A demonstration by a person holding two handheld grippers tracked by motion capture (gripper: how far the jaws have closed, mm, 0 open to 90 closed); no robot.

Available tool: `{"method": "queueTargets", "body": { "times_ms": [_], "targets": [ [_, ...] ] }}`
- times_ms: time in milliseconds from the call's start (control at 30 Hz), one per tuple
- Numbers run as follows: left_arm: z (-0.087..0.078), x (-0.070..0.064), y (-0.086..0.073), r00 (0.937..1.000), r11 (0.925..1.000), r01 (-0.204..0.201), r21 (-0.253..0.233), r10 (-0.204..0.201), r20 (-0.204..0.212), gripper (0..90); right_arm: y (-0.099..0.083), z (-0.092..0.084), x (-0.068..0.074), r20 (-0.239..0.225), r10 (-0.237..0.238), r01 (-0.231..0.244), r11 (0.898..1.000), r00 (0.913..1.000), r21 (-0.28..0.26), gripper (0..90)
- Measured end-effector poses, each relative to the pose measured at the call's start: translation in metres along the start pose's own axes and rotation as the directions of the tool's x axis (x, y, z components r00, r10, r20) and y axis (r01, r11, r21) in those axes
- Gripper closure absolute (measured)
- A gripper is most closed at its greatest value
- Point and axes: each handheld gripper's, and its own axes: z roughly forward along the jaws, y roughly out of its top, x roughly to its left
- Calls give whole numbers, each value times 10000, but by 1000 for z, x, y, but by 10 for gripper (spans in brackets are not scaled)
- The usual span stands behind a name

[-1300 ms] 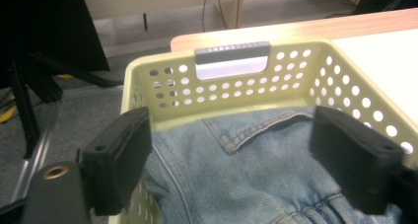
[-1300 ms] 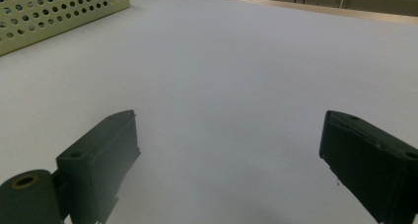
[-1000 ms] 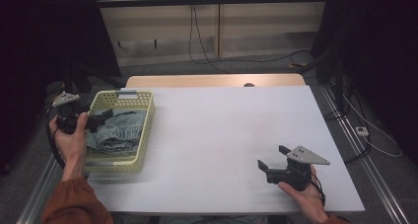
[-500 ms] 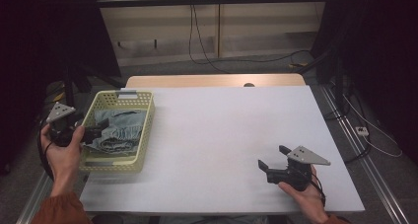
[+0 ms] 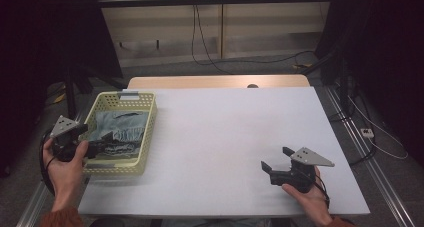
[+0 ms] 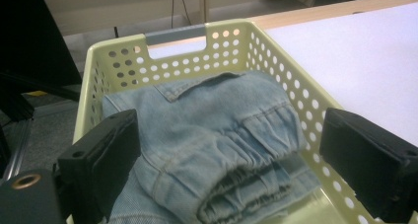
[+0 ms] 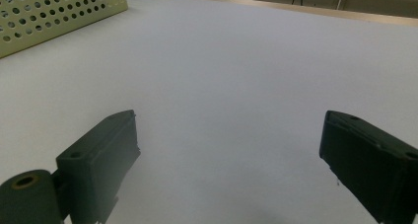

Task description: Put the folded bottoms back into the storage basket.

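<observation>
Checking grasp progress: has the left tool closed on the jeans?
No, the left tool is wide open, its jaws either side of the jeans.

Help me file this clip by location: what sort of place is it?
Probably a lab or workshop recording station rather than a home: a bare white table on a metal frame, loose cables across the floor, dark screens at the sides, and handheld grippers working over a basket of denim.

We see a white surface (image 5: pixel 220 137) with a strip of pale wood (image 5: pixel 215 82) along its far edge. At its left edge sits a pale yellow perforated basket (image 5: pixel 145 137), running from near to far, with folded light-blue jeans (image 5: pixel 120 129) inside. At the near right, the right gripper (image 5: pixel 277 163) rests on the surface, a hand behind it.
</observation>
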Motion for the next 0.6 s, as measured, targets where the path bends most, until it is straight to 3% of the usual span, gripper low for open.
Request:
{"method": "queueTargets", "body": {
  "times_ms": [300, 600],
  "targets": [
    [-12, -13, -6, 9993, 9995, -314, 30, 314, 181, 79, 1, -1, 0, 61, 51, -51, 10000, 10000, -57, 78],
    [-18, -38, -13, 9977, 9984, -534, 210, 524, 424, 74, 1, -1, 0, 44, 27, -27, 10000, 10000, -85, 78]
  ]
}}
